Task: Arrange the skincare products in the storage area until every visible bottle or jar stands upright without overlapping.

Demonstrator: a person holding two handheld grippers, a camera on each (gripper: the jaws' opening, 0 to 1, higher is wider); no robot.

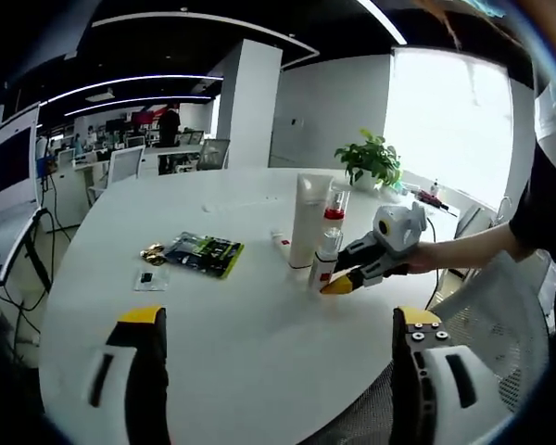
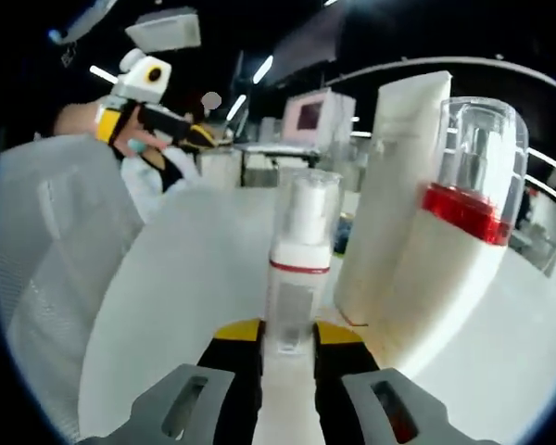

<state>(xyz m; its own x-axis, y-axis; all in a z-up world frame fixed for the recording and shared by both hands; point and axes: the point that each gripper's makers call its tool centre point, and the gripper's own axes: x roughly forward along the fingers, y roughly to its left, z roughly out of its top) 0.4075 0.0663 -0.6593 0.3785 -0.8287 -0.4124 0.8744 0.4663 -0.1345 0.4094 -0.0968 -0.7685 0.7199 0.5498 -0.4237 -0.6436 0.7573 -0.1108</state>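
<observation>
Round white tabletop [image 1: 259, 306]: tall white tube [image 1: 309, 220], red-banded pump bottle [image 1: 334, 209] and small clear-capped pump bottle [image 1: 324, 260] stand upright, long axes vertical, in a tight cluster near its middle; a small tube [image 1: 280, 239] beside them seems to lie flat, so the arranging looks only partly done. Right hand-held gripper [image 2: 287, 345] has its jaws closed on the small pump bottle's base; left hand-held gripper [image 1: 278, 371] hangs wide open, empty.
</observation>
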